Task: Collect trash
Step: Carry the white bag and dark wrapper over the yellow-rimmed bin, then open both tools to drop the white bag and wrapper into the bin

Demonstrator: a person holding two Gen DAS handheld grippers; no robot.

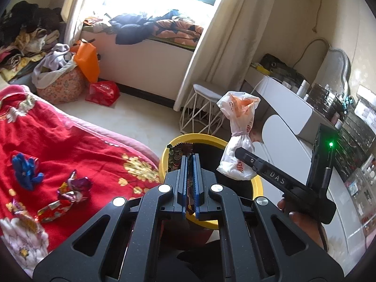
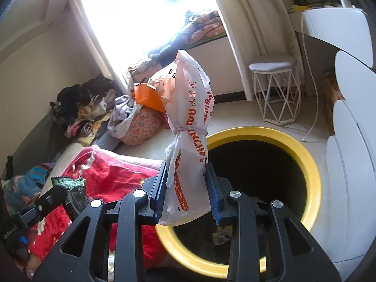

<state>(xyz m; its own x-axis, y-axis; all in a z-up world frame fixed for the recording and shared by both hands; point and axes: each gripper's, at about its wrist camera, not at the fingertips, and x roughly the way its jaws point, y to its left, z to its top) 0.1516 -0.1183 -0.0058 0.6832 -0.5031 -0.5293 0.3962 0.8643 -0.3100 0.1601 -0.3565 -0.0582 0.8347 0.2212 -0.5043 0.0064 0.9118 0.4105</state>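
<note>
Right gripper (image 2: 188,188) clamps white plastic bag (image 2: 188,127), orange print, tied with band at neck, held upright over yellow-rimmed bin (image 2: 310,171). Left gripper (image 1: 190,164) pinches dark snack wrapper (image 1: 176,159) between nearly closed fingers, above same bin (image 1: 257,183). Red blanket (image 1: 70,141) beside bin carries 3 crumpled wrappers: blue (image 1: 25,171), purple (image 1: 75,188), red-gold (image 1: 52,211). White stool (image 1: 202,110) behind bin.

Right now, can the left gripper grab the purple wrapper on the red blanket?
Probably not yet: the left gripper is shut on a snack wrapper above the yellow bin. The purple wrapper itself lies uncovered on the red blanket.
</note>
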